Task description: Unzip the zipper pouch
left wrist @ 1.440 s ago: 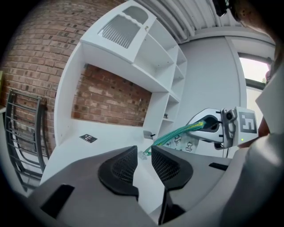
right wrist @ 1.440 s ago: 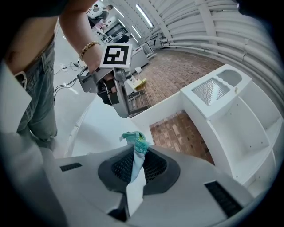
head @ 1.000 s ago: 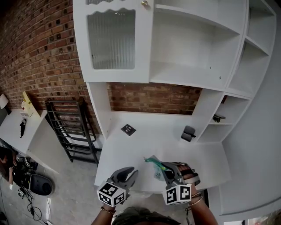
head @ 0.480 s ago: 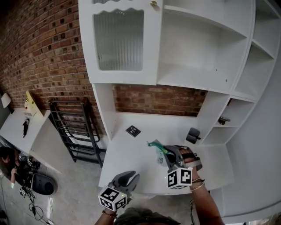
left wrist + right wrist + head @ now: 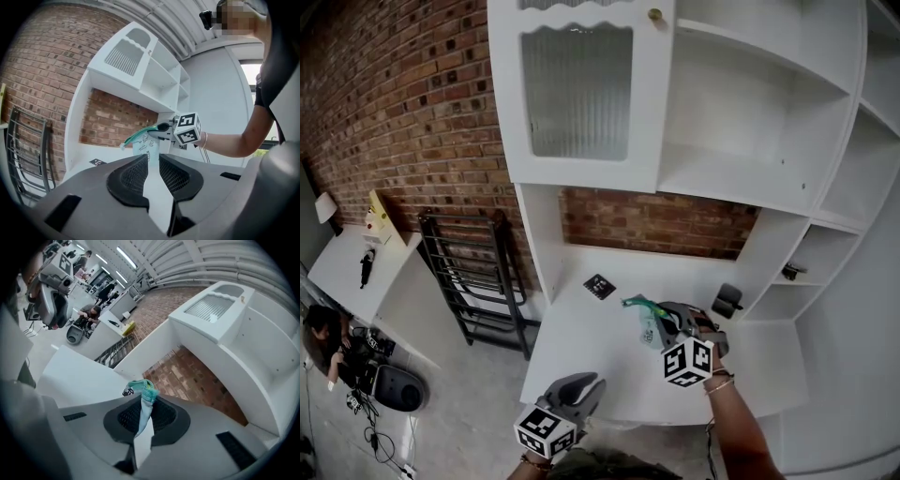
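Aloft, clear zipper pouch [image 5: 142, 145] with teal zip, tight between right gripper [image 5: 146, 402] fingers; left gripper [image 5: 153, 161] fingers slightly apart, empty.

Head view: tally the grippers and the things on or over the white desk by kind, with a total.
grippers: 2 (left gripper, right gripper)
zipper pouch: 1
square marker card: 1
black device: 1
total: 5

Teal-zippered, pale translucent plastic pouch [image 5: 649, 330] over a white worktop [image 5: 581, 349].
Red-brown brick wall [image 5: 412, 122] behind; black patterned square card [image 5: 599, 286] near the worktop's back left corner.
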A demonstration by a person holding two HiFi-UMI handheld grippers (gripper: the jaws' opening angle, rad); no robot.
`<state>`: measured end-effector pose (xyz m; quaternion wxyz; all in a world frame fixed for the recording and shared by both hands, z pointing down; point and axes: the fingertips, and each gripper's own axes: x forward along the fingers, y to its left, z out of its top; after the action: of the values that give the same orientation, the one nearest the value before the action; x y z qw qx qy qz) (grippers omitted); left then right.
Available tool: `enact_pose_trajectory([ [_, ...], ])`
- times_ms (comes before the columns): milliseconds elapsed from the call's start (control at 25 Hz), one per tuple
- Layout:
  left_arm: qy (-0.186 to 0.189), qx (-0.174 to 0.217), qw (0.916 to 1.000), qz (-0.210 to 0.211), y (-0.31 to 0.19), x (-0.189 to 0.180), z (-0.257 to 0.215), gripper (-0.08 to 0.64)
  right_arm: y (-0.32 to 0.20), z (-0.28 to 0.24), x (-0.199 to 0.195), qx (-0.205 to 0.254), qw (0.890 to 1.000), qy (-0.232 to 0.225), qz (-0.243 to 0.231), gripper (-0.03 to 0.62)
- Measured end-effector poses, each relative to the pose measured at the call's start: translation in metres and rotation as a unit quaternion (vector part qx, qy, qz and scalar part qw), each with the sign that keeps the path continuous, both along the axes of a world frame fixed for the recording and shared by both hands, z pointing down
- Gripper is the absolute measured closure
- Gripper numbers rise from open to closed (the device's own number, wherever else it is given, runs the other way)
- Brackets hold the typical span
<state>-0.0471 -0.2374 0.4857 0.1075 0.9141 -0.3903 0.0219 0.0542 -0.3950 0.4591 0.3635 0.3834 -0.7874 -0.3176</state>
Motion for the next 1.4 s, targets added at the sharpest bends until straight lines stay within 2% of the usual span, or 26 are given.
enact_pose_trajectory([
  [160, -0.007, -0.002, 1.0, -0.003, -0.002, -0.003, 0.003, 0.488, -0.021, 0.017, 0.006, -0.059, 0.996, -0.067, 0.021, 0.584],
  [360, -0.004, 0.0, 0.9999, -0.013, -0.005, -0.01, 0.003, 0.491, -0.046, 0.047, 0.015, -0.135, 0.98, -0.14, 0.046, 0.584],
  [520, 0.001, 0.002, 0.9999, -0.015, -0.008, -0.01, -0.001, 0.499, -0.066, 0.073, 0.031, -0.193, 0.956, -0.208, 0.077, 0.586],
  [720, 0.003, -0.004, 0.9996, -0.026, -0.012, -0.018, 0.001, 0.505, -0.09, 0.11, 0.051, -0.259, 0.913, -0.29, 0.122, 0.586],
  [960, 0.003, -0.005, 0.9993, -0.036, -0.016, -0.024, 0.001, 0.509, -0.108, 0.134, 0.071, -0.295, 0.879, -0.337, 0.164, 0.586],
  [1160, 0.0, -0.006, 0.9994, -0.035, -0.018, -0.023, 0.0, 0.512, -0.11, 0.162, 0.086, -0.312, 0.87, -0.327, 0.198, 0.586],
  [1400, -0.002, -0.008, 0.9992, -0.039, -0.022, -0.026, 0.001, 0.515, -0.105, 0.196, 0.113, -0.339, 0.843, -0.34, 0.245, 0.586],
])
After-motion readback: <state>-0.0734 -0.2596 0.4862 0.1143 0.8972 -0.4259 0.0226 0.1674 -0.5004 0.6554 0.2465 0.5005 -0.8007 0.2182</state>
